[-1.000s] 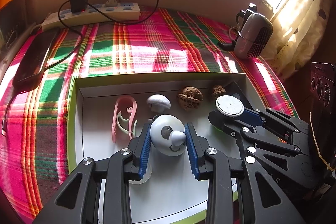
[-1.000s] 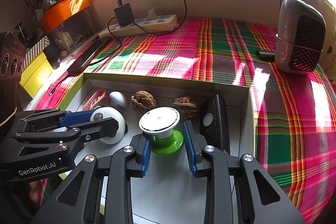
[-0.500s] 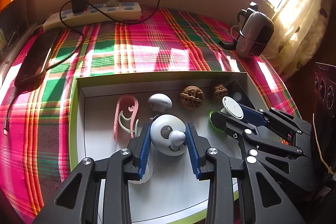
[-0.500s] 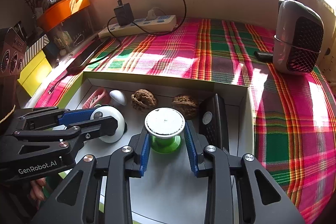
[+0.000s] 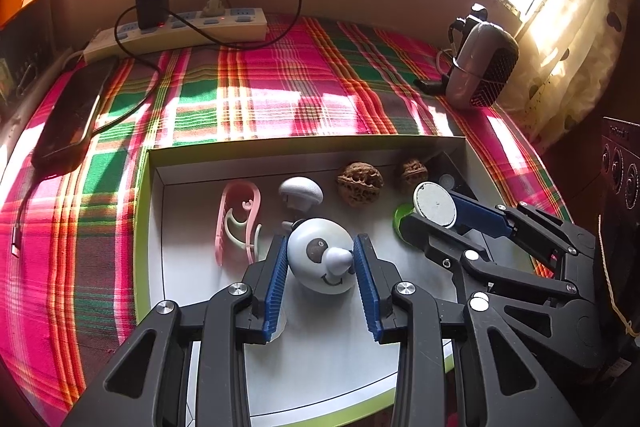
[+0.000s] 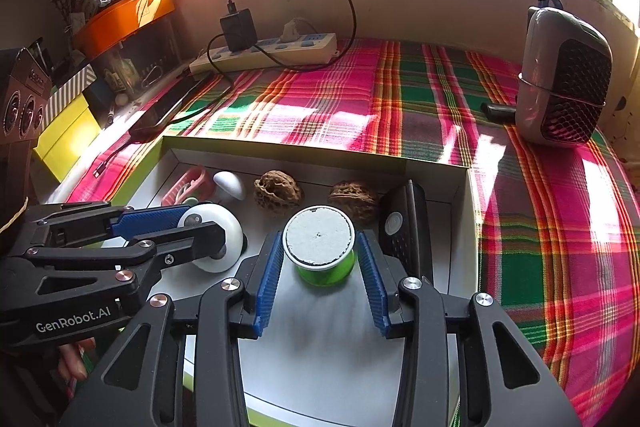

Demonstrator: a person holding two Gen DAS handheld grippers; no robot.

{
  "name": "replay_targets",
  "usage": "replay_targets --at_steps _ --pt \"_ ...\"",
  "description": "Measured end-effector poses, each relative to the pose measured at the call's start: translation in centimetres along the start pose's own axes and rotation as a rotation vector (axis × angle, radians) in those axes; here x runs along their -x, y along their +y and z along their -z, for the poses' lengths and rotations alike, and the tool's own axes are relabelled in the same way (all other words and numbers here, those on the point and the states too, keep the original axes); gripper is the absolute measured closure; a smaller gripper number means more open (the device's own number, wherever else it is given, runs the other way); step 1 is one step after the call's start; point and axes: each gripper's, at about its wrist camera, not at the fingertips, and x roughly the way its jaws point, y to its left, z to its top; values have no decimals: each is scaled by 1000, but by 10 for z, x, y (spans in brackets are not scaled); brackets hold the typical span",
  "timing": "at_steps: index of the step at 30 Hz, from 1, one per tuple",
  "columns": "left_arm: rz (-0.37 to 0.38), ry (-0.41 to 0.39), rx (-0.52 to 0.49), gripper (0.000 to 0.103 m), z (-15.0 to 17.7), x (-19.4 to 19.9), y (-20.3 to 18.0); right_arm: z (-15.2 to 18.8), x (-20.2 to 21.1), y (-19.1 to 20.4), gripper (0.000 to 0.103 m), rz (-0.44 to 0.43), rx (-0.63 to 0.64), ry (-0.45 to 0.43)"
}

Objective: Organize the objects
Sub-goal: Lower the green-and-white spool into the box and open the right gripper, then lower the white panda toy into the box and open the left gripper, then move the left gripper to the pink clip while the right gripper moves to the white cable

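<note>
left gripper (image 5: 322,261): fingers open, astride white face toy (image 5: 320,255)
right gripper (image 6: 320,263): fingers opening, green spool (image 6: 322,247) loose between
tray (image 5: 240,149): holds both

My work surface is covered by a plaid cloth (image 5: 280,87). Directly on it lie the shallow white tray (image 5: 154,211), a power strip (image 5: 192,31), a dark phone (image 5: 72,111) — and a small heater (image 6: 564,75), upright at the right.

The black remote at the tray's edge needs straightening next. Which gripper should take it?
Right. The right gripper, its jaws opening around the green spool, sits just beside the remote. The left gripper straddles the white toy, farther off across the tray.
</note>
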Motion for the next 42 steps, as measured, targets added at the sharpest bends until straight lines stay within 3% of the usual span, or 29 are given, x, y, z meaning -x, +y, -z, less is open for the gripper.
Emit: replay_targets --at_steps 2,24,42 --pt "-2 -3 -5 71 0 2 -1 0 2 0 56 2 -3 -4" --pt "-38 -63 -30 71 10 36 -10 6 30 8 56 20 4 -46" --pt "-71 -134 -73 71 38 78 -21 25 68 20 56 35 5 -93"
